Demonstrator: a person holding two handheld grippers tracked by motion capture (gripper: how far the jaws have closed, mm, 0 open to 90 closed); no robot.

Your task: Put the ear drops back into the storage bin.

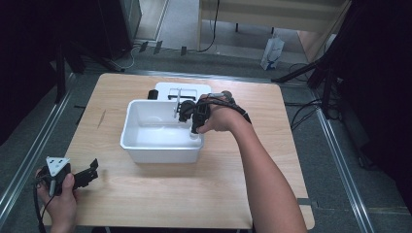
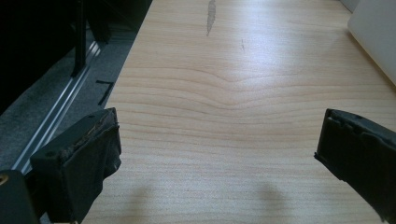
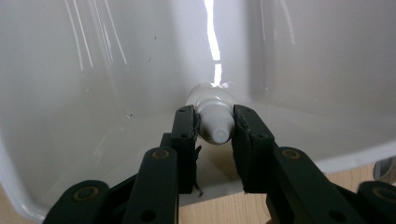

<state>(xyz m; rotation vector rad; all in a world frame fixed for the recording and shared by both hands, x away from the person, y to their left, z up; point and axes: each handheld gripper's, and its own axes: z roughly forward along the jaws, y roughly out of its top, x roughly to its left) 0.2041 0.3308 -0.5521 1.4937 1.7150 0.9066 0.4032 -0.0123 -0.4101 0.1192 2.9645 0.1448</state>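
White bottle (image 3: 212, 119) clamped cap-first in right gripper (image 3: 215, 128), inside white tub (image 1: 145, 150) at table (image 1: 194, 204) centre.
Left gripper (image 2: 217, 154) resting over bare wood at near left corner, jaws wide, holding nothing, well apart from tub. White tray (image 1: 187, 89) with black part (image 1: 153, 93) just behind tub. Tub walls close around bottle.
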